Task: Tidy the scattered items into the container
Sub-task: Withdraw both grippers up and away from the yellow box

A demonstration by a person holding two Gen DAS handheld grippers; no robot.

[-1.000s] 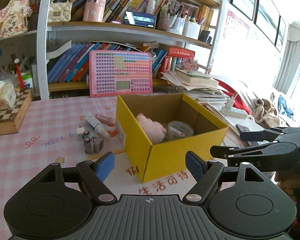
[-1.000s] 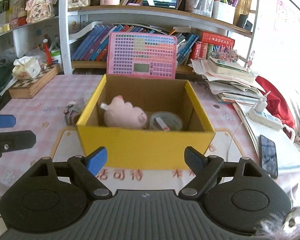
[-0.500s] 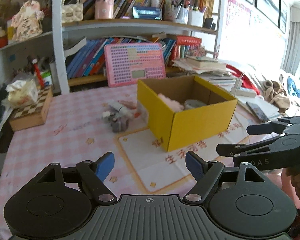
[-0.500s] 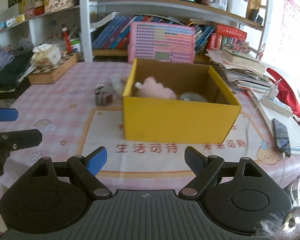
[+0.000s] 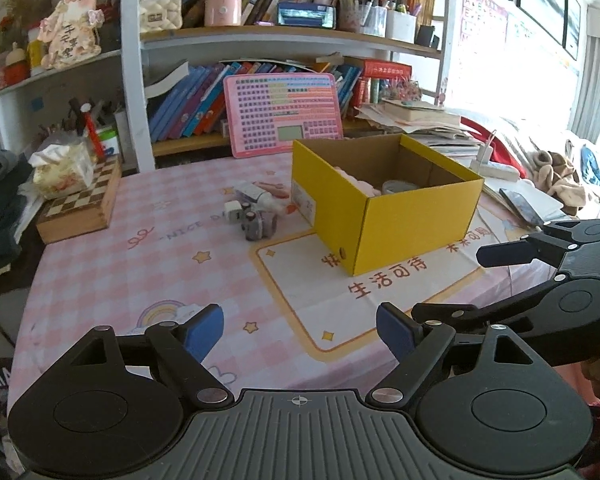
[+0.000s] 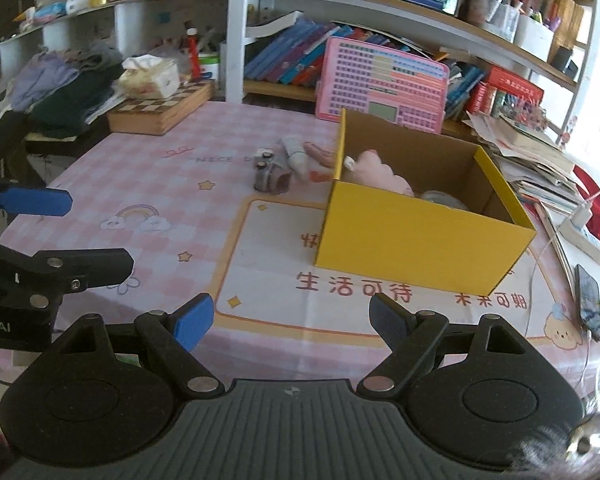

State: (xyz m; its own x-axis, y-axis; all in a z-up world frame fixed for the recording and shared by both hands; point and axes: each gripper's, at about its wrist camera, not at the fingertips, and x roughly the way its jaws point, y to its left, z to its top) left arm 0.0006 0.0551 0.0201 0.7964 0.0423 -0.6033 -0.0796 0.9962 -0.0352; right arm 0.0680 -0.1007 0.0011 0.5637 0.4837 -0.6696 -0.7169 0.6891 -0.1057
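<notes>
A yellow cardboard box (image 5: 416, 220) (image 6: 420, 240) stands open on the pink checked tablecloth (image 5: 172, 264). Inside lie a pink plush toy (image 6: 380, 172) and a round grey tub (image 6: 440, 200). Left of the box are scattered a small grey toy (image 5: 258, 222) (image 6: 270, 176), a white tube (image 6: 294, 154), a small white block (image 5: 233, 210) and a pink item (image 6: 320, 154). My left gripper (image 5: 300, 330) hovers over the near table; its jaws are opening with nothing between them. My right gripper (image 6: 290, 318) is open and empty, well short of the box.
A chessboard box (image 5: 80, 208) with a tissue pack (image 5: 62, 166) sits at the far left. A pink keyboard toy (image 5: 284, 114) leans on the bookshelf behind. Papers (image 6: 532, 160), a power strip (image 6: 588, 236) and a phone (image 6: 588, 300) lie right of the box.
Both grippers have drawn back from the box toward the table's near edge, so the box and scattered items look smaller and farther. The left jaws stand slightly wider.
</notes>
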